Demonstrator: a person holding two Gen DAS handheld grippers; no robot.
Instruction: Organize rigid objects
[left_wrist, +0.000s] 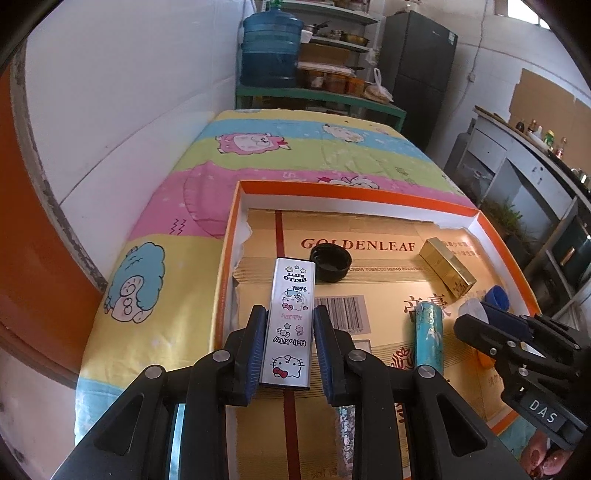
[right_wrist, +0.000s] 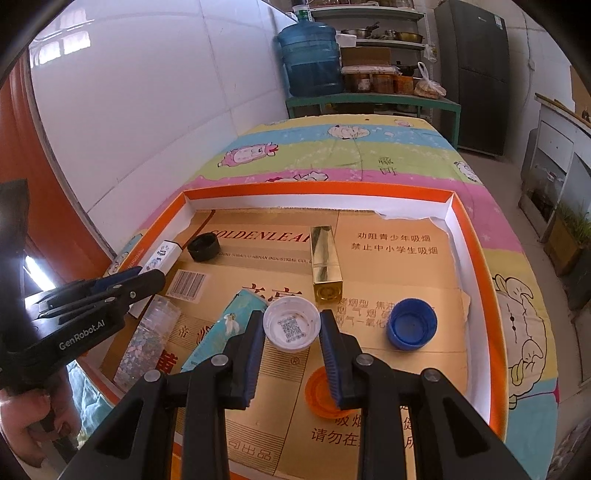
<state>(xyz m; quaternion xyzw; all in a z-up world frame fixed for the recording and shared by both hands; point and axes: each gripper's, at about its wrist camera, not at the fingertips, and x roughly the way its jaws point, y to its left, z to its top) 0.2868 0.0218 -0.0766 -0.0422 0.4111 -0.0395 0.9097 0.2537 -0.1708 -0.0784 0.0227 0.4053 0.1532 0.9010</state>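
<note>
My left gripper (left_wrist: 290, 317) is shut on a silver Hello Kitty box (left_wrist: 290, 321), which lies lengthwise between the blue pads over the left part of the orange-rimmed tray (left_wrist: 229, 236). My right gripper (right_wrist: 291, 319) is shut on a white bottle cap (right_wrist: 291, 326), open side up, just above the tray's cardboard floor (right_wrist: 406, 258). On that floor lie a black cap (right_wrist: 204, 247), a gold box (right_wrist: 327, 266), a teal tube (right_wrist: 225, 325), a blue cap (right_wrist: 411, 324), an orange cap (right_wrist: 319, 391) and a glitter tube (right_wrist: 147, 336). The right wrist view shows the left gripper (right_wrist: 151, 275) at the left.
The tray sits on a table under a cartoon-print cloth (left_wrist: 258, 144). A white wall (left_wrist: 129, 92) runs along the left. Behind the table stand a blue water jug (left_wrist: 271, 48), a shelf of pots (left_wrist: 340, 37) and a dark fridge (left_wrist: 421, 66). A hand (right_wrist: 26, 417) holds the left gripper.
</note>
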